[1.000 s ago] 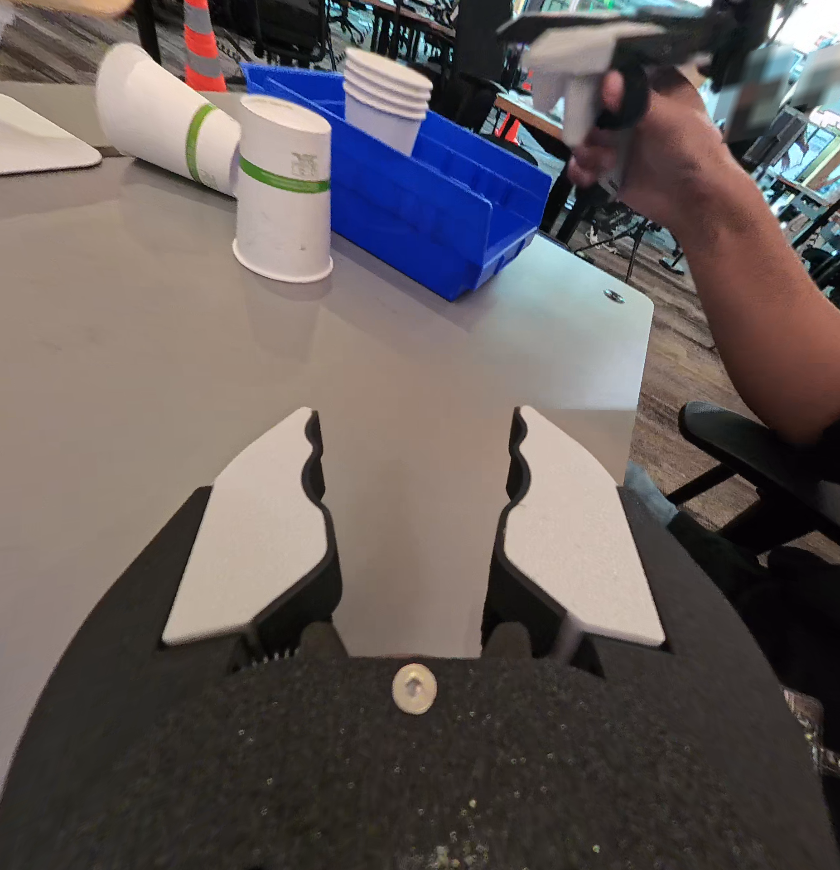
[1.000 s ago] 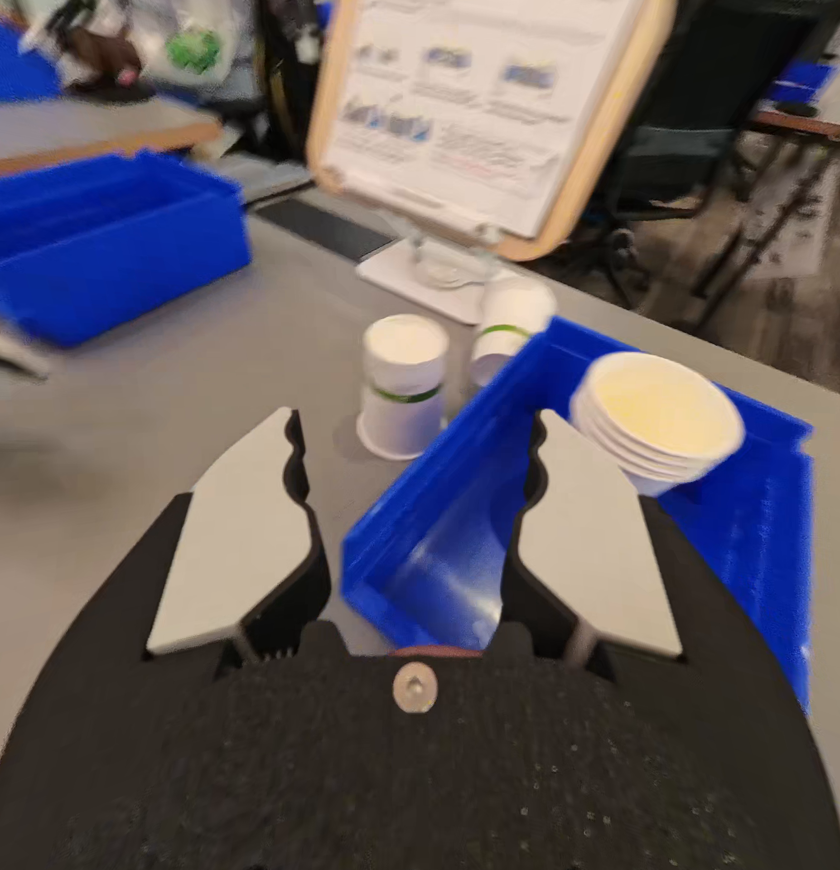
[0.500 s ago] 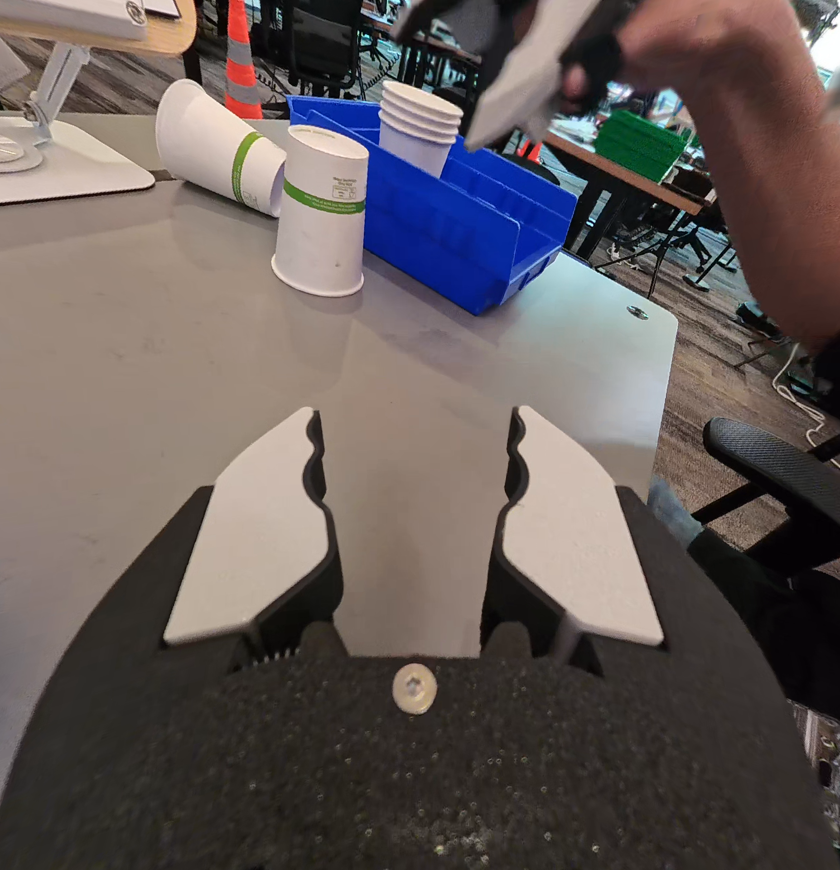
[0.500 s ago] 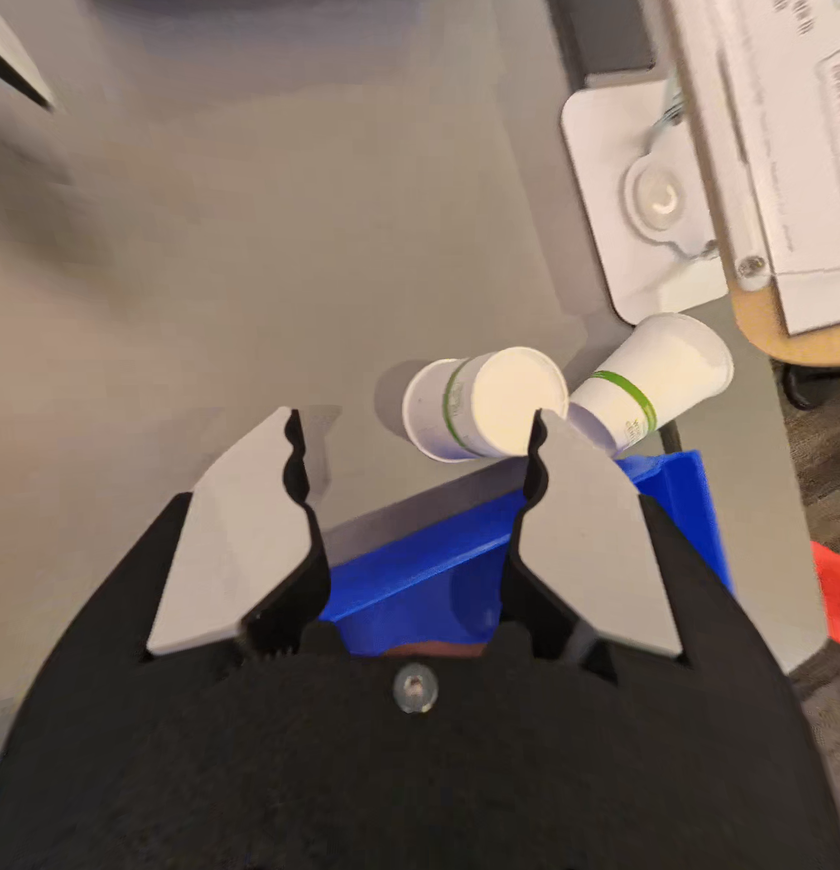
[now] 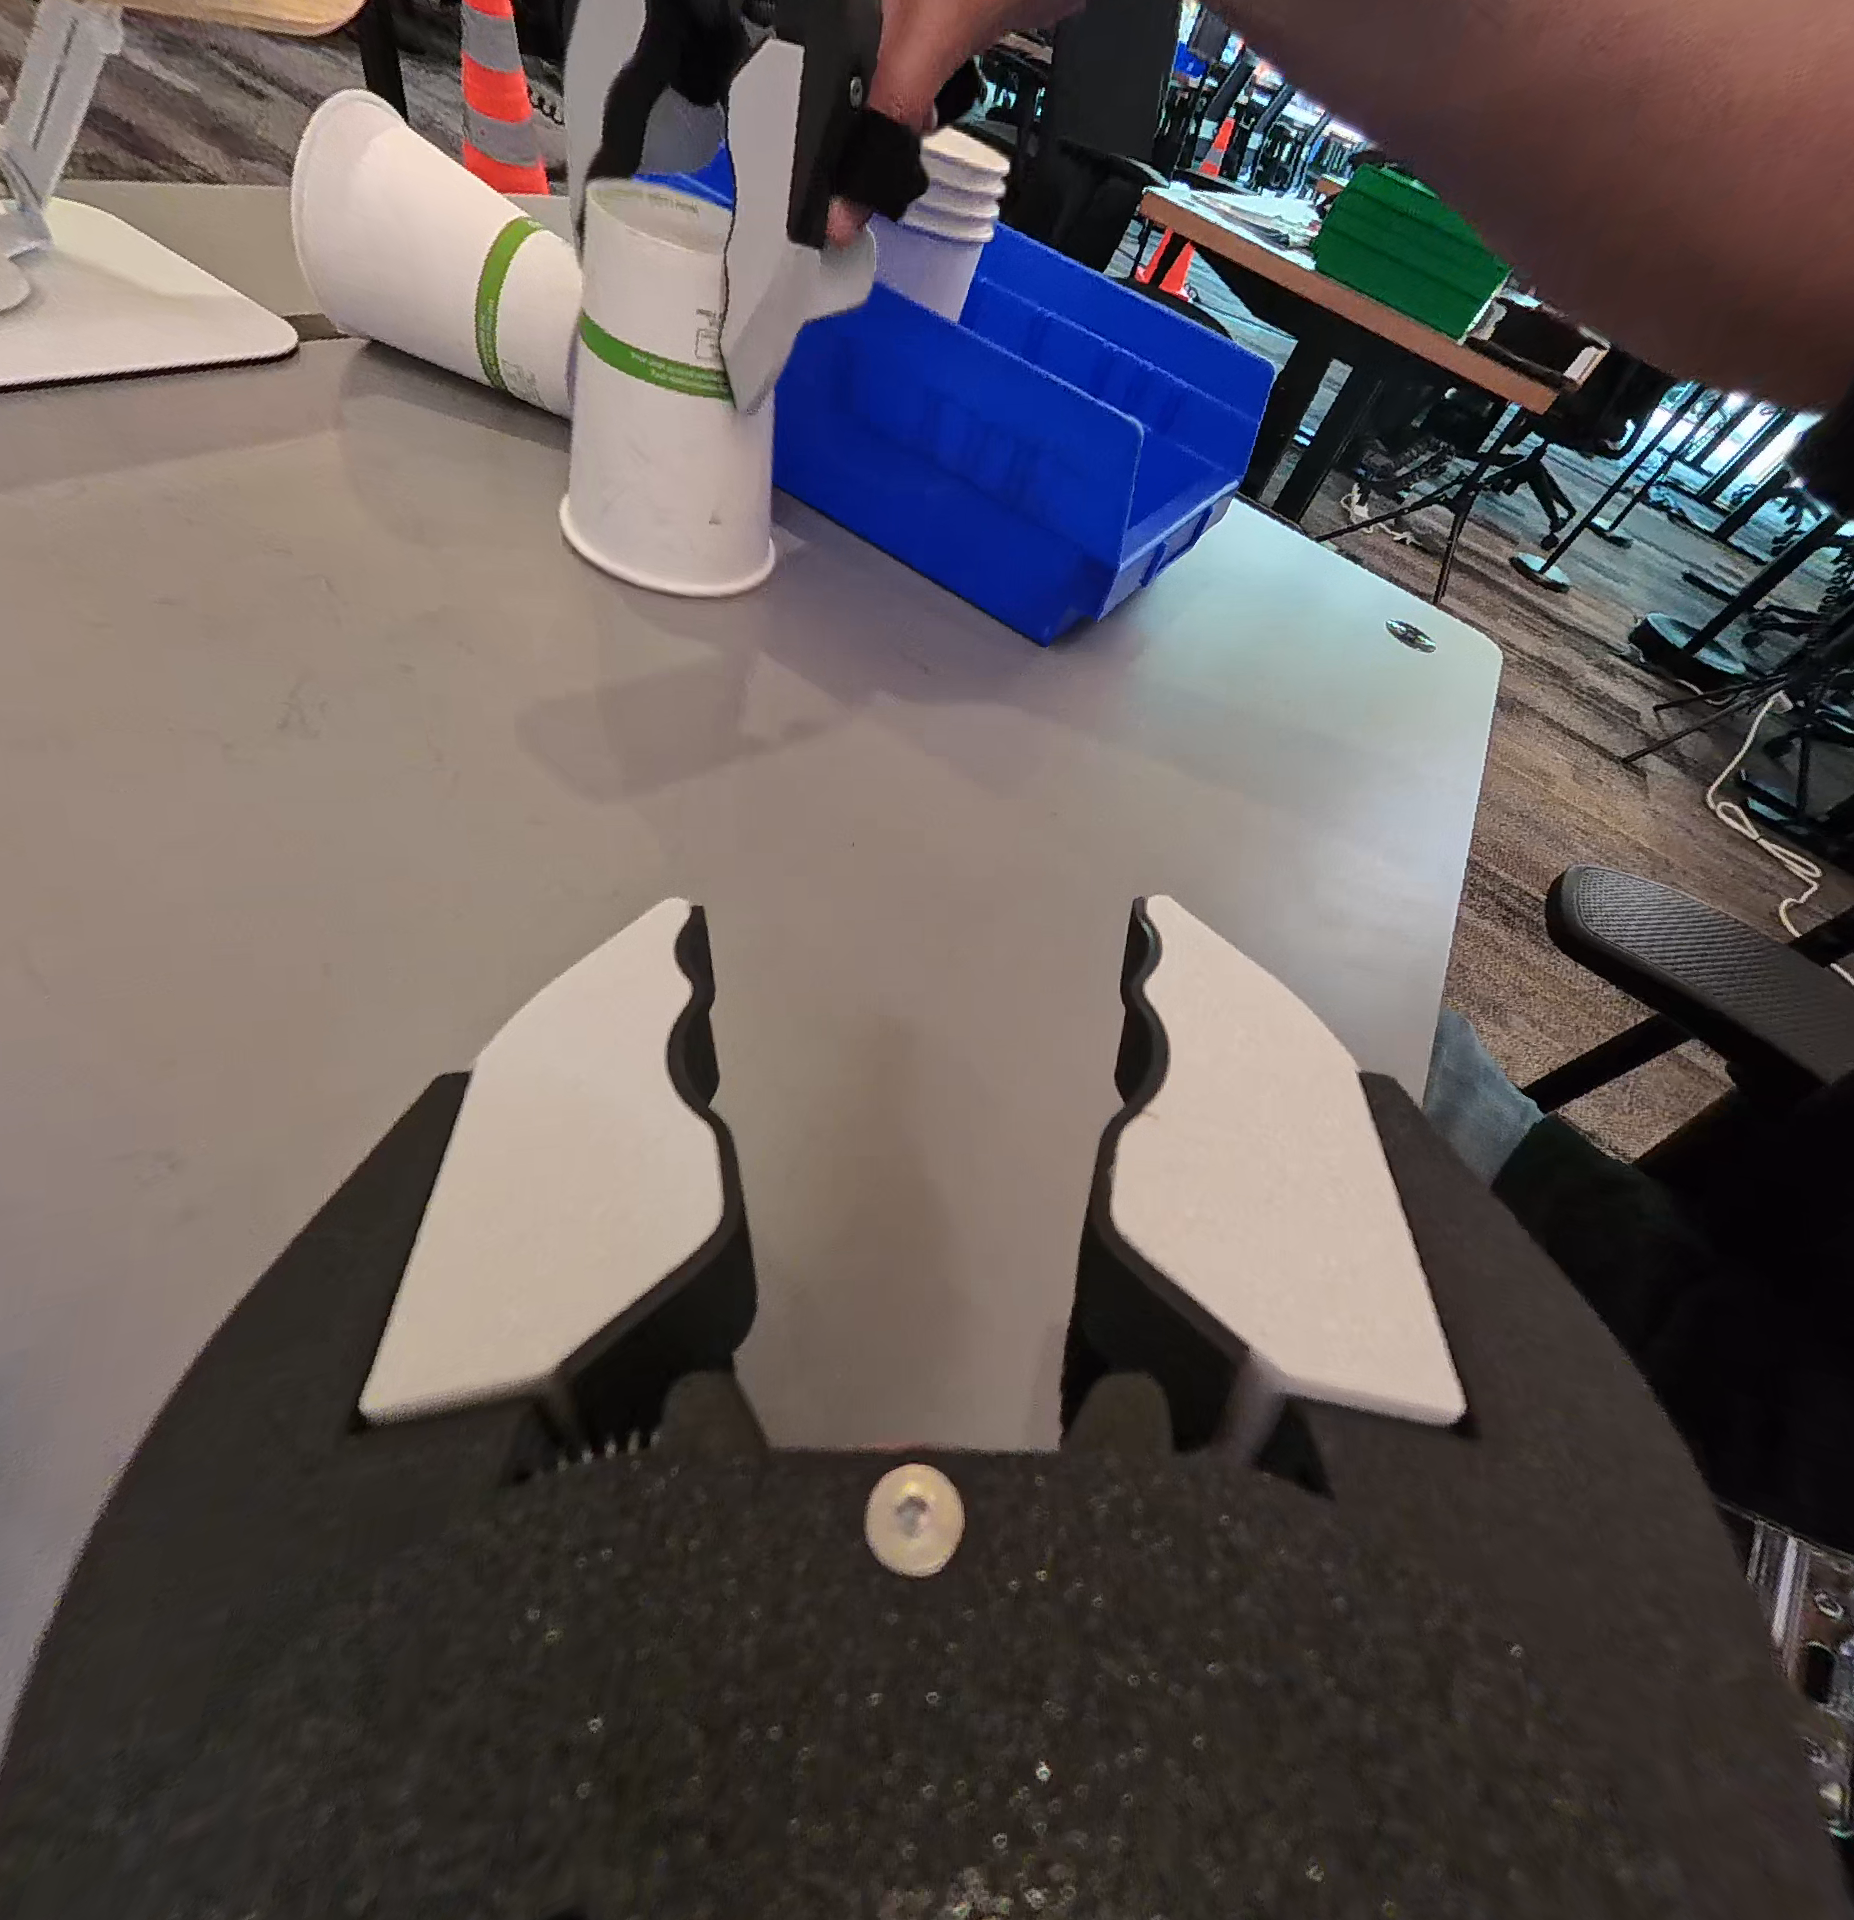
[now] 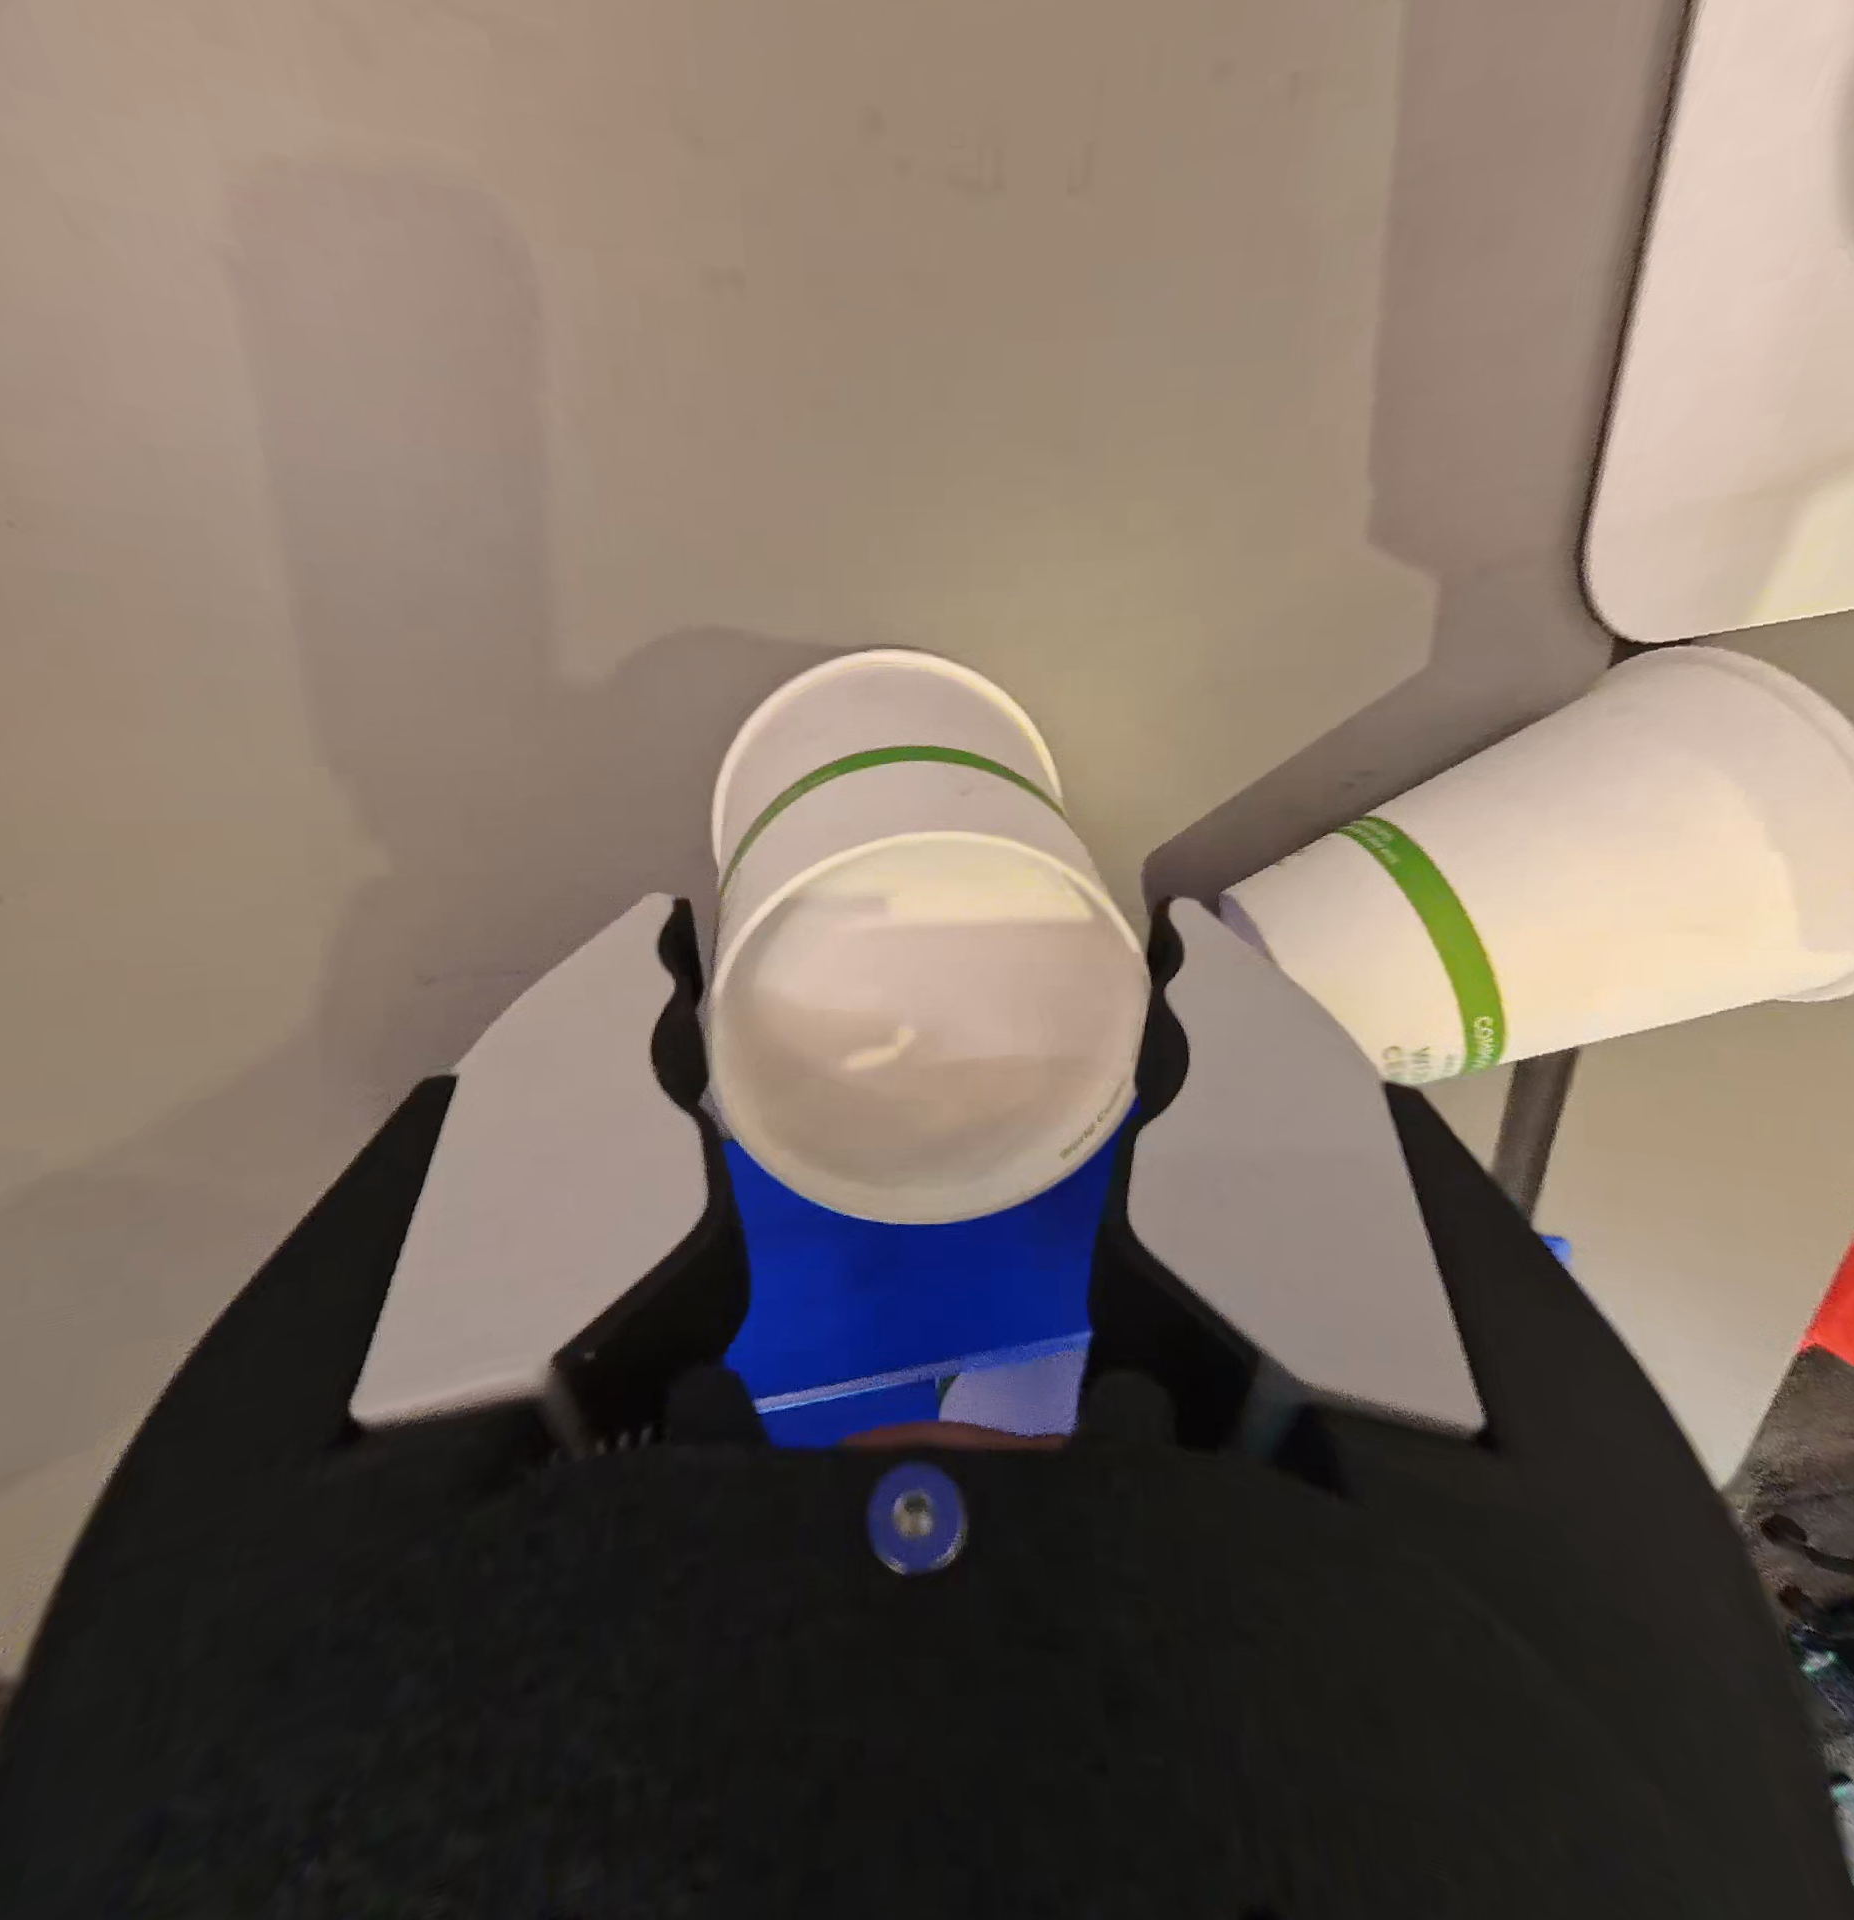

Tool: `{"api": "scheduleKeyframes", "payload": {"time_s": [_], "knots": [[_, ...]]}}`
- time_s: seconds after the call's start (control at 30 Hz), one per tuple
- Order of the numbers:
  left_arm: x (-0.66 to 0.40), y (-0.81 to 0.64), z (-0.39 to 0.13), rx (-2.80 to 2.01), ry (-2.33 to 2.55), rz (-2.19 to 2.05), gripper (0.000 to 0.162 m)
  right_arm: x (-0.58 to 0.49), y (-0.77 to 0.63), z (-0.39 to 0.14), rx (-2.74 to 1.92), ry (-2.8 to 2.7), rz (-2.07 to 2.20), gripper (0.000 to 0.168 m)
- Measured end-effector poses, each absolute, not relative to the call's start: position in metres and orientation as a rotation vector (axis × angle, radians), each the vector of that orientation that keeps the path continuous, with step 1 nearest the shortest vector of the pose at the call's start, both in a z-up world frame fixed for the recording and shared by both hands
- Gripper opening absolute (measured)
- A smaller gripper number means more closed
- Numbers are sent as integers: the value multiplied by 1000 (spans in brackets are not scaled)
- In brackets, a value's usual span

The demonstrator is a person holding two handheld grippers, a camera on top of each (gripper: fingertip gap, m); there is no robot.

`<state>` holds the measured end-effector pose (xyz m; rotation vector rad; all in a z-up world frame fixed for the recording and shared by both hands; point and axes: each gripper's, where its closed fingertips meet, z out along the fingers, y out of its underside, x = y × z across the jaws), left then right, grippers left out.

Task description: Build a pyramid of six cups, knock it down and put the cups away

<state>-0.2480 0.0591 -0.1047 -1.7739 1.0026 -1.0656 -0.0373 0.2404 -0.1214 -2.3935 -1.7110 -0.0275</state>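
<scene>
Two white cups with green bands sit on the grey table (image 5: 279, 831): an upturned cup (image 6: 902, 935) at frame centre of my right wrist view, and a toppled cup (image 6: 1577, 862) at right, mouth toward the white stand base (image 6: 1754, 312). My right gripper (image 6: 918, 997) straddles the upturned cup, fingers just beside its base; I cannot tell whether they press it. Behind it, the blue bin (image 5: 1006, 447) crowds close, holding a nested cup stack (image 5: 949, 223). My left gripper (image 5: 912, 1029) hangs open over bare table.
</scene>
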Motion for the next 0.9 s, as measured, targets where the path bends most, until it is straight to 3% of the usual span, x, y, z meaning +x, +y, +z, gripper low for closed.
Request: {"api": "scheduleKeyframes", "payload": {"time_s": [0.13,0.27,0.4,0.6,0.9], "knots": [[-251,61,-104,-1774,993,-1065,75,-57,241,-81,-2260,-1513,86,81],[-253,65,-99,-1740,997,-1062,63,-101,206,-11,-1959,-1180,474,81],[-248,76,-69,-1646,990,-1105,63,-129,158,19,-1739,-862,799,81],[-229,84,-36,-1540,1010,-1173,58,-158,115,10,-1640,-594,1203,80],[-202,59,-50,-1622,1020,-1605,18,-170,106,-27,-1736,-582,1235,80]]}}
